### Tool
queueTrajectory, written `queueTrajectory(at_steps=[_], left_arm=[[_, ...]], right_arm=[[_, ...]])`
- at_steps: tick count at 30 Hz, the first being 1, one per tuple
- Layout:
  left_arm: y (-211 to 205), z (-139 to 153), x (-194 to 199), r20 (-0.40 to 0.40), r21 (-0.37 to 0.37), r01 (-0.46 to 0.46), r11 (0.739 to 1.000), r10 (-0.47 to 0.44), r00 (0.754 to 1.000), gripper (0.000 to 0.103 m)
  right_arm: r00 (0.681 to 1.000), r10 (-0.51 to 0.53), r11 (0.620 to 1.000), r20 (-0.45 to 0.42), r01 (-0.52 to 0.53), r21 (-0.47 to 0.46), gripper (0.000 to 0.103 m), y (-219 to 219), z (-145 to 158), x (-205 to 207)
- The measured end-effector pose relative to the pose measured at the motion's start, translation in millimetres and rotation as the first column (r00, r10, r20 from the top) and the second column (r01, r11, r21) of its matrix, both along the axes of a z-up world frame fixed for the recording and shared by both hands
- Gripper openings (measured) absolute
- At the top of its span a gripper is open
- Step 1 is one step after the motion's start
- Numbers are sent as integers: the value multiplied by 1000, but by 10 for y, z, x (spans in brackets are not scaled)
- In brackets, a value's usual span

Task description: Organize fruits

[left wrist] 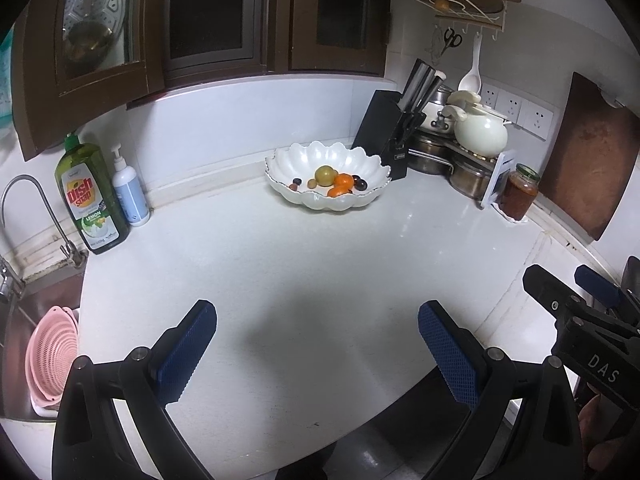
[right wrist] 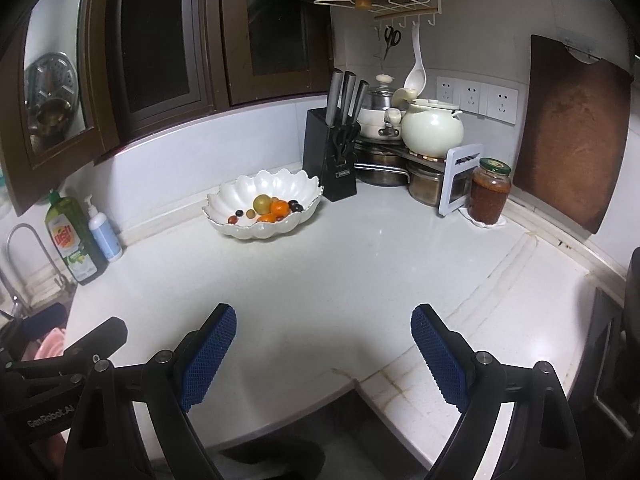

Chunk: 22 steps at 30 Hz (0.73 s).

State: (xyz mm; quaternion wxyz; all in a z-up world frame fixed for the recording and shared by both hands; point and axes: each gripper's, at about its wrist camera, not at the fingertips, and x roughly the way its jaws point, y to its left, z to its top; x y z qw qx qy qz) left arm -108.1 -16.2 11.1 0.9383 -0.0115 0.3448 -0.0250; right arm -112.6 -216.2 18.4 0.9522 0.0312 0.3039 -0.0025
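Observation:
A white scalloped bowl (left wrist: 292, 196) stands at the back of the white counter; it also shows in the right wrist view (right wrist: 248, 232). It holds a yellow-green fruit (left wrist: 325, 175), oranges (left wrist: 344, 181) and several small dark fruits (left wrist: 361, 184). My left gripper (left wrist: 318, 354) is open and empty, low over the counter's front, far from the bowl. My right gripper (right wrist: 324, 358) is open and empty, beside the left one near the counter's front edge. The right gripper also shows at the right edge of the left wrist view (left wrist: 576, 284).
A knife block (right wrist: 330, 152) stands right of the bowl. Pots and a cream pot (right wrist: 432, 132) fill the corner, with a jar (right wrist: 490, 192) and a cutting board (right wrist: 572, 136). Dish soap (left wrist: 92, 196), a pump bottle (left wrist: 128, 192), a tap and a sink with a pink colander (left wrist: 52, 352) lie left.

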Motion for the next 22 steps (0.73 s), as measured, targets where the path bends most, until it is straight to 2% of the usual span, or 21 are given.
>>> queueTrajectory(at_steps=[22], left_arm=[[-112,6,-1,-1,-2,22,1000,-22,1000,103]], right_arm=[[1000,-6,1000,-6,6,12,90,-33,-6,-14]])
